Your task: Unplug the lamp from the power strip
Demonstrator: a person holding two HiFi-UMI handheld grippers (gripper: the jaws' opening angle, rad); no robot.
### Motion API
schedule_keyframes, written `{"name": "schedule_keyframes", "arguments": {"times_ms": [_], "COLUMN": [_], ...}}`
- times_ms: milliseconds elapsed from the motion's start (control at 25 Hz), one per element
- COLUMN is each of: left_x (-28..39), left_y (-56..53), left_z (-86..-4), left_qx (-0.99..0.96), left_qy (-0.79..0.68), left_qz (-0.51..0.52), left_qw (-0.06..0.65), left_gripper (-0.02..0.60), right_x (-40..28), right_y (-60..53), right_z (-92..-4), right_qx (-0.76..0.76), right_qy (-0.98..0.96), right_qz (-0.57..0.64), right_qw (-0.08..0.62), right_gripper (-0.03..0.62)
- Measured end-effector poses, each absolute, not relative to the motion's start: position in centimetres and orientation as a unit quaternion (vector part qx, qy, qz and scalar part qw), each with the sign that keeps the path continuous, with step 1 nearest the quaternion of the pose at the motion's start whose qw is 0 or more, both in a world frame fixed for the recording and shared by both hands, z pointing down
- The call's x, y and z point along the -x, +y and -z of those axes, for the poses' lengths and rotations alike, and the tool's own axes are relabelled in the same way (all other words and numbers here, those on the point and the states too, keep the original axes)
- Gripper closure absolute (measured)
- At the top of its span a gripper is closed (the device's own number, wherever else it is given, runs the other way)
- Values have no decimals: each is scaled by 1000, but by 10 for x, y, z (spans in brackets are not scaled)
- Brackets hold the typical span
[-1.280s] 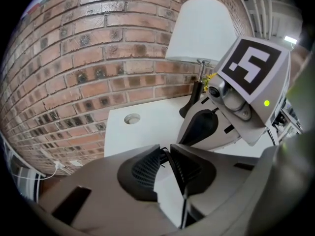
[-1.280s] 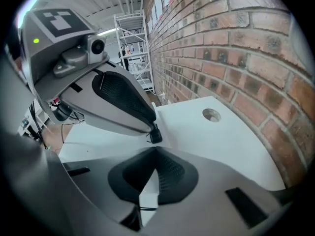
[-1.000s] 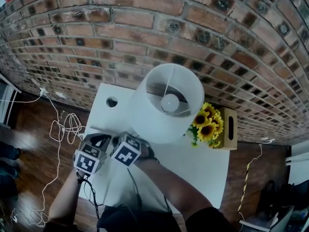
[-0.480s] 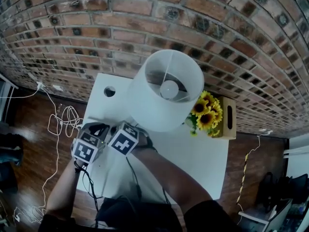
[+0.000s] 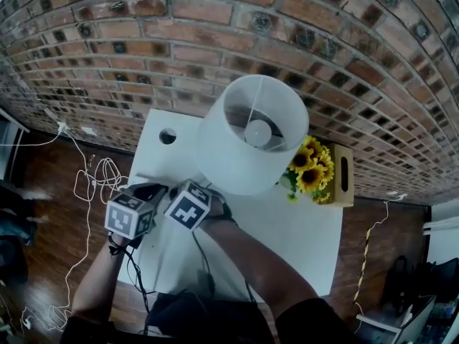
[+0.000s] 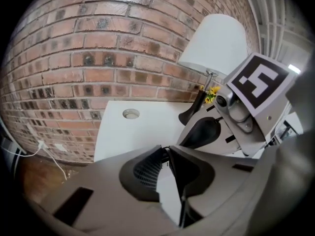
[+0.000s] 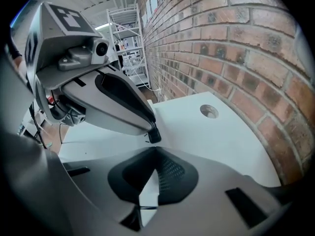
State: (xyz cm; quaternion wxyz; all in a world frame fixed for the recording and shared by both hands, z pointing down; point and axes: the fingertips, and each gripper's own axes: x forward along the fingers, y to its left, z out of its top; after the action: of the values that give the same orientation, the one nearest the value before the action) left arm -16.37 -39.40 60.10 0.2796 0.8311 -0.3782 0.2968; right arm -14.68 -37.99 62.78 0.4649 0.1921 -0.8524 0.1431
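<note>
The left gripper is closing over the near left part of a white tabletop. Its tips already meet, and only a narrow wedge of tabletop shows between the jaws. A thin dark line runs along one inner edge and is too fine to identify. Close at its side, the right gripper has its jaws pressed together with nothing between them. Both grippers point toward the brick wall, each carrying a cube with square markers. The person's forearms reach in from below in the head view.

Beyond the grippers is a round hole in the tabletop near its far left corner. The lamp stands upright toward the back of the tabletop, close to the wall and apart from both grippers. Its white shade is seen from above with the bulb inside, and its black base rests on the tabletop. Just beside the lamp, to its right, sunflowers sit in a wooden box.

To the left of the tabletop, loose white cables lie coiled on the dark wooden floor. A white shelving rack stands along the wall in the right gripper view.
</note>
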Motion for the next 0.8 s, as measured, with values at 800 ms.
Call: {"name": "schedule_keyframes", "arguments": {"times_ms": [800], "left_x": [165], "left_y": [-393], "left_z": [-598], "left_qx": [-833], "left_qy": [-370], "left_qz": [-298], "left_qw": [283], "left_gripper": [525], "right_x": [150], "right_y": [-380], "right_z": [-630], "right_qx": [-194], "right_qy": [-843], "right_qz": [-147], "right_qw": [480], "right_gripper": [583]}}
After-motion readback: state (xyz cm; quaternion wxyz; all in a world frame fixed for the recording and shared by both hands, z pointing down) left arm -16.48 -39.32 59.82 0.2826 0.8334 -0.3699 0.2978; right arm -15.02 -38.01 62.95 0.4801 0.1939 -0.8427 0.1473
